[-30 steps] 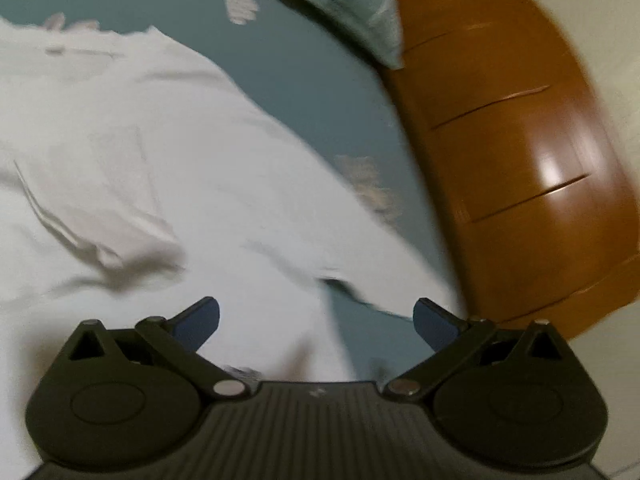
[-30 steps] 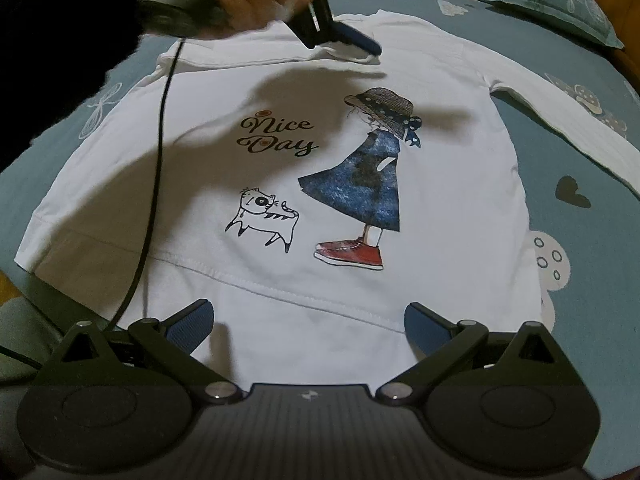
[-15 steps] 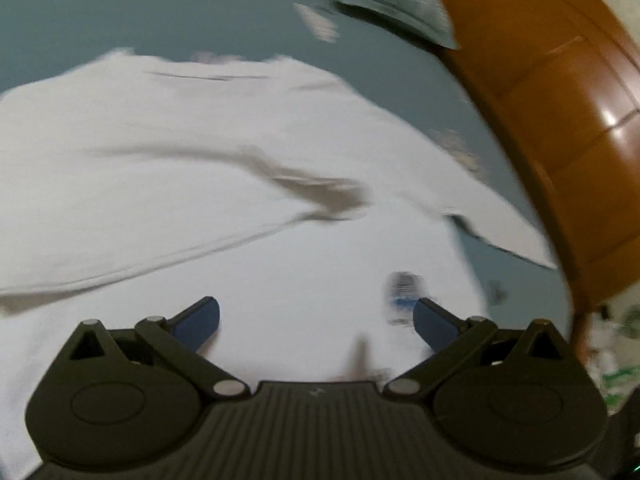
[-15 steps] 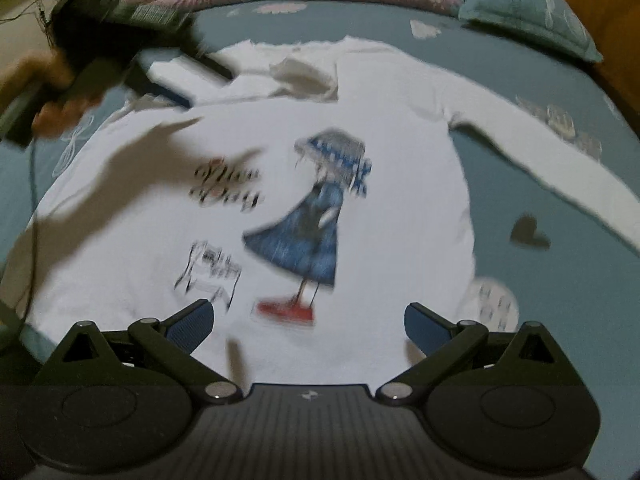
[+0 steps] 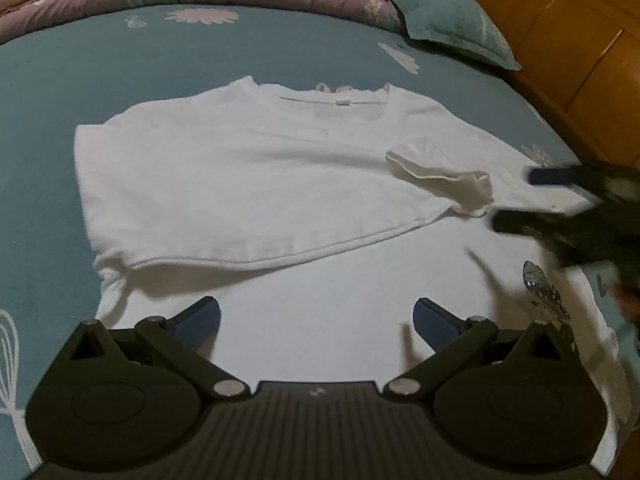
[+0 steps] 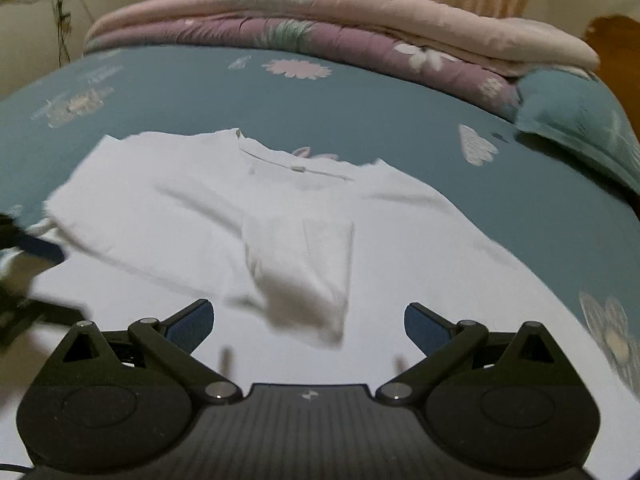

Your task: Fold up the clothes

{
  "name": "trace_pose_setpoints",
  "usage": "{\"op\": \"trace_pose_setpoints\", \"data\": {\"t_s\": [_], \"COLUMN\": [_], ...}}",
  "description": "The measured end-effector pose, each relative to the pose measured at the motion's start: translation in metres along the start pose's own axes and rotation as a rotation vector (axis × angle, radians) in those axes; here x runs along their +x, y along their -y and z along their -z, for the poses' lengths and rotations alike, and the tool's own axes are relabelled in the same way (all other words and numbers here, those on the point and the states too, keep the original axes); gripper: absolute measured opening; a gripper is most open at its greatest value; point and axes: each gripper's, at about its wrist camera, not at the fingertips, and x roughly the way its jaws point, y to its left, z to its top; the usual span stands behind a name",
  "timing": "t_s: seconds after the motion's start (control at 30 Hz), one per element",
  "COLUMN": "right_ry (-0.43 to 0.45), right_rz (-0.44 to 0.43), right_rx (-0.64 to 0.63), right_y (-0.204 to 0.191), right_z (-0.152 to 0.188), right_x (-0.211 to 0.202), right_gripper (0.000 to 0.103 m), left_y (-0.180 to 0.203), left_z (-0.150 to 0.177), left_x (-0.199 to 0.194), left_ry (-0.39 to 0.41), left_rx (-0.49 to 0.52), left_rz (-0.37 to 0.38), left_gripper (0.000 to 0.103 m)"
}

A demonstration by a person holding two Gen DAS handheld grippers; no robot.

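Right now your white shirt [image 5: 248,168] lies on the teal bedsheet [image 5: 200,52], one side panel and sleeve folded across the body so the cuff [image 5: 460,188] rests near the middle. Your left gripper [image 5: 316,316] and right gripper [image 6: 306,320] both hover over it with jaws spread wide, holding nothing. It looks like thin, limp cotton: light, sagging wherever unsupported. Pinch the doubled hem or shoulder seam, not a single layer. The far sleeve is blurred, so you probably need to check it lies flat first.
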Motion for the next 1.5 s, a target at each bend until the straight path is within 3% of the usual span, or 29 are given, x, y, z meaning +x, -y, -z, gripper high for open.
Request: {"op": "trace_pose_setpoints", "data": {"t_s": [0.07, 0.2, 0.47, 0.7, 0.87, 0.93, 1.0, 1.17, 1.27, 1.37, 1.43, 1.47, 1.5], "right_ry": [-0.029, -0.002, 0.081, 0.116, 0.144, 0.126, 0.093, 0.048, 0.068, 0.094, 0.094, 0.096, 0.098], "right_rz": [-0.001, 0.119, 0.235, 0.136, 0.035, 0.024, 0.023, 0.058, 0.048, 0.009, -0.007, -0.019, -0.031], "right_rx": [-0.035, -0.062, 0.294, 0.378, 0.318, 0.286, 0.265, 0.245, 0.234, 0.224, 0.226, 0.234, 0.243], "right_y": [-0.009, -0.01, 0.07, 0.1, 0.102, 0.101, 0.101, 0.104, 0.103, 0.103, 0.105, 0.107, 0.11], "right_z": [-0.009, -0.011, 0.005, 0.015, 0.005, -0.001, -0.004, 0.002, 0.009, 0.01, 0.008, 0.007, 0.006], "right_x": [0.022, 0.044, 0.015, 0.001, 0.002, 0.009, 0.02, 0.041, 0.048, 0.05, 0.053, 0.054, 0.055], "right_gripper": [0.103, 0.103, 0.103, 0.103, 0.103, 0.09, 0.069, 0.068, 0.067, 0.054, 0.053, 0.048, 0.034], "left_y": [-0.002, 0.002, 0.003, 0.005, 0.005, 0.005, 0.006, 0.008, 0.009, 0.011, 0.012, 0.013, 0.013], "left_z": [0.003, 0.006, 0.008, 0.008, 0.011, 0.013, 0.014, 0.015, 0.016, 0.017, 0.018, 0.018, 0.018], "left_x": [0.0, 0.001, 0.003, 0.004, 0.004, 0.004, 0.005, 0.005, 0.006, 0.006, 0.007, 0.007, 0.007], "left_ry": [0.007, 0.007, 0.011, 0.008, 0.016, 0.022, 0.025, 0.027, 0.028, 0.029, 0.03, 0.031, 0.031], "left_rx": [0.018, 0.059, 0.088, 0.108, 0.12, 0.128, 0.138, 0.154, 0.16, 0.17, 0.177, 0.18, 0.18], "left_rz": [0.002, -0.006, -0.004, -0.013, -0.014, -0.016, -0.02, -0.027, -0.034, -0.044, -0.05, -0.053, -0.054], "left_gripper": [0.102, 0.102, 0.102, 0.102, 0.102, 0.102, 0.102, 0.102, 0.102, 0.102, 0.102, 0.102, 0.102]}}
